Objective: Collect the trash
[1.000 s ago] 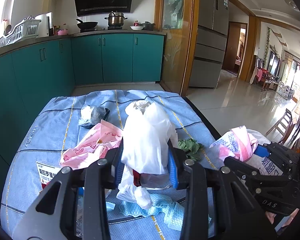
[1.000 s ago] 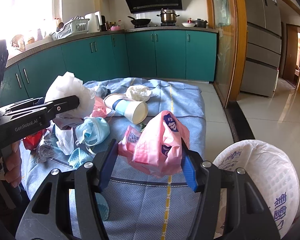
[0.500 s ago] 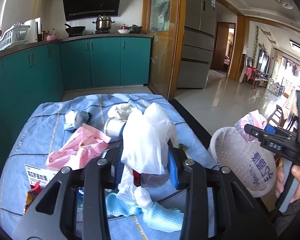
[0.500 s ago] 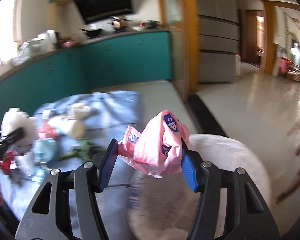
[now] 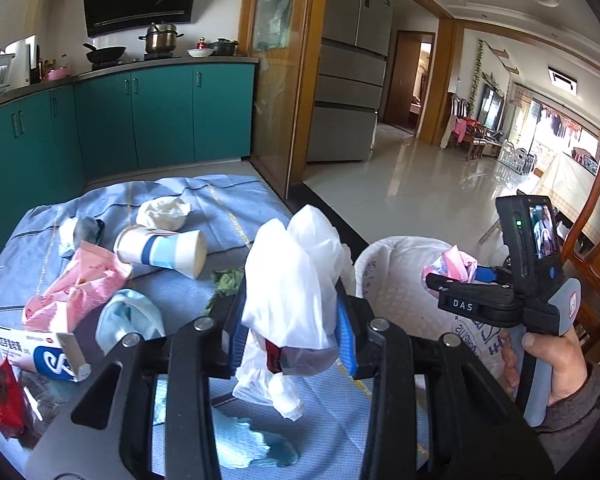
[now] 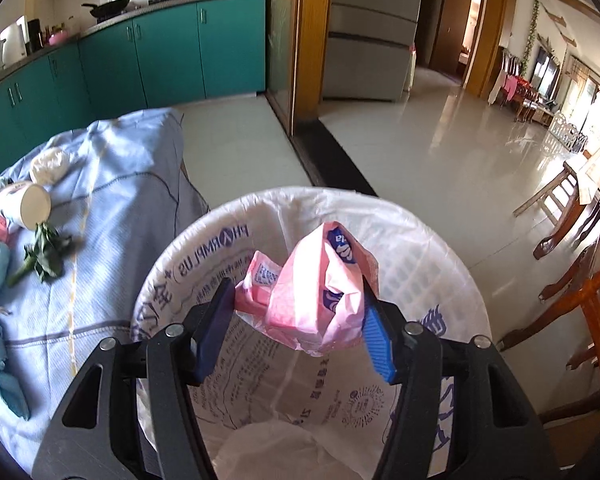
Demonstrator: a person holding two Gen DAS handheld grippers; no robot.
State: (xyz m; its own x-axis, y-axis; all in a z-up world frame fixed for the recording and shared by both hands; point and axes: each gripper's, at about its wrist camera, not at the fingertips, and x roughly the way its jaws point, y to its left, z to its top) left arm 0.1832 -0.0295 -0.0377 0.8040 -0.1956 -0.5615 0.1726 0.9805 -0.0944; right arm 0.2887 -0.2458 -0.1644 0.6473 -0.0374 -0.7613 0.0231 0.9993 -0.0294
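Though feather-light and slippery, the crumpled pink wrapper (image 6: pixel 316 300) stays bunched where the right hand-held gripper (image 6: pixel 300 320) clamps it, with the lined bin (image 6: pixel 420 248) at six o'clock below.

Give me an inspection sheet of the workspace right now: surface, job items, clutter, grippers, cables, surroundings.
Surface: table under a blue cloth, wrinkled.
Job's things: lined trash bin beside the table; pink plastic bag over its mouth; white plastic bag above the table.
Clutter: paper cup on its side, crumpled paper, green leaves, pink wrapper, blue face mask, medicine box, red wrapper.
Grippers: left gripper shut on the white plastic bag; right gripper holding the pink plastic bag, jaws just opening.
Cables: nothing seen.
Surroundings: teal cabinets, fridge, wooden chair.
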